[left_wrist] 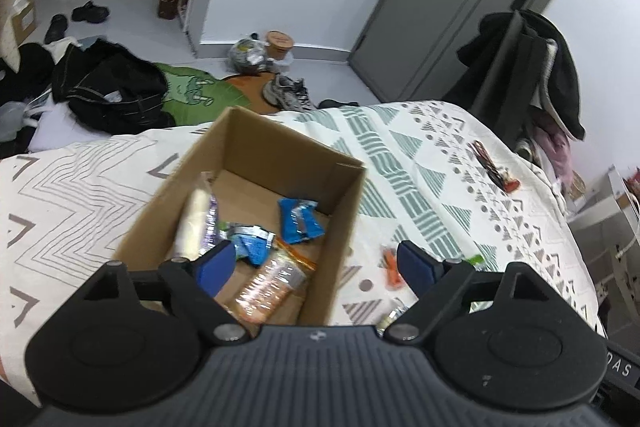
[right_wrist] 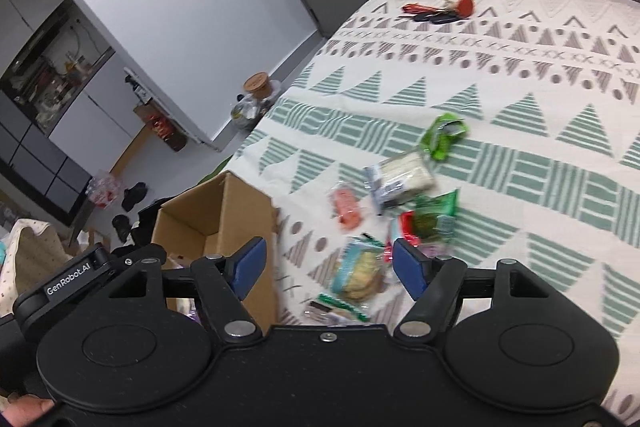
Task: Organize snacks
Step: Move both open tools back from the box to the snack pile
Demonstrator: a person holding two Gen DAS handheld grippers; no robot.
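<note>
Right gripper (right_wrist: 326, 269) spread wide, empty, hovering above the cookie packet (right_wrist: 358, 273) on the bedspread (right_wrist: 520, 167), the cardboard box (right_wrist: 216, 211) at nine o'clock. Probably light, crinkly, slippery, contents brittle; best pinched gently across the short width. Long axis roughly twelve to six. Left gripper (left_wrist: 316, 263) likewise parted, empty, over the box.

The only full wording I can read is "GenRobot.AI", white on the black housing of my left gripper (right_wrist: 72, 281), seen from my right wrist camera. At the lower right edge of my left wrist view, the letters "DAS" stand on a black part (left_wrist: 622, 371). The snack wrappers are too blurred to read.
</note>
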